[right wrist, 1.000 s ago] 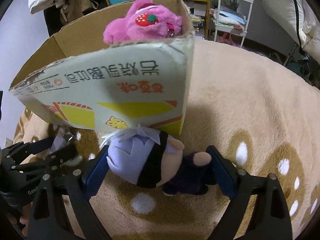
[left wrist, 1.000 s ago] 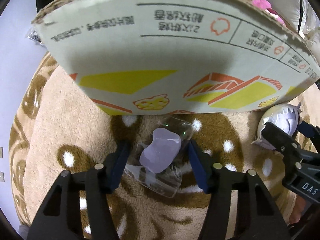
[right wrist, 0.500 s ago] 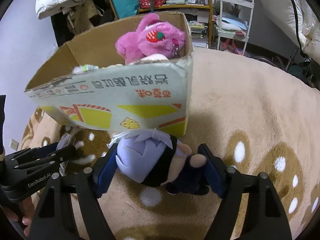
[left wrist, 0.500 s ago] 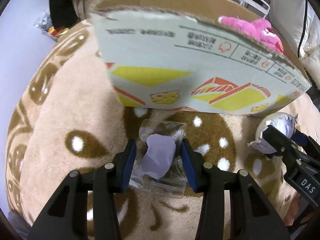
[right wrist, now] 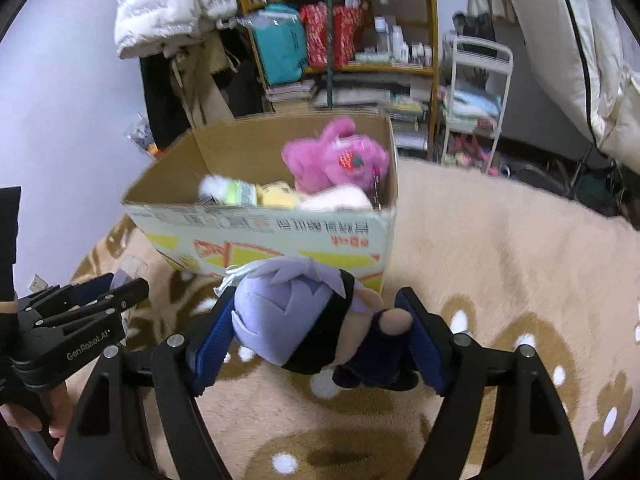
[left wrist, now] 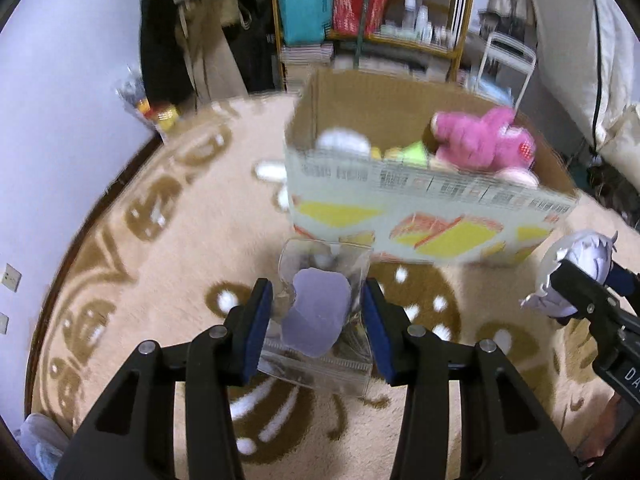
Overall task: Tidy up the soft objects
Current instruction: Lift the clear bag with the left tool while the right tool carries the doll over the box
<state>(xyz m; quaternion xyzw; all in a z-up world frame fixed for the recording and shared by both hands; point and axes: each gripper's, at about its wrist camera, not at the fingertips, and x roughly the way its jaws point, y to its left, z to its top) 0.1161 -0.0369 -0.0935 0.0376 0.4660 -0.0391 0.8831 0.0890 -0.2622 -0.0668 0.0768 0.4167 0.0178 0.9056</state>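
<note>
My left gripper (left wrist: 316, 292) is shut on a clear plastic bag (left wrist: 320, 364) that holds a lavender soft piece (left wrist: 316, 320), lifted off the rug. My right gripper (right wrist: 316, 300) is shut on a plush doll (right wrist: 288, 320) with lavender hair, a black blindfold and a dark body, also off the rug. Just beyond both stands an open cardboard box (right wrist: 280, 224), its printed front wall (left wrist: 420, 196) facing me. A pink plush (right wrist: 340, 156) and other soft toys lie inside. In the left wrist view the doll (left wrist: 580, 256) shows at the right edge.
A beige rug (right wrist: 500, 260) with brown patterns covers the floor. Behind the box are a wooden shelf (right wrist: 340, 20) full of items, a white cart (right wrist: 476, 100), hanging clothes (right wrist: 168, 4) and a bag of small things (left wrist: 160, 112). A hand (right wrist: 24, 420) holds the left gripper.
Both grippers have risen with their loads, so the box's inside now shows. The left jaws closed tighter on the bag and the right jaws narrowed onto the doll.
</note>
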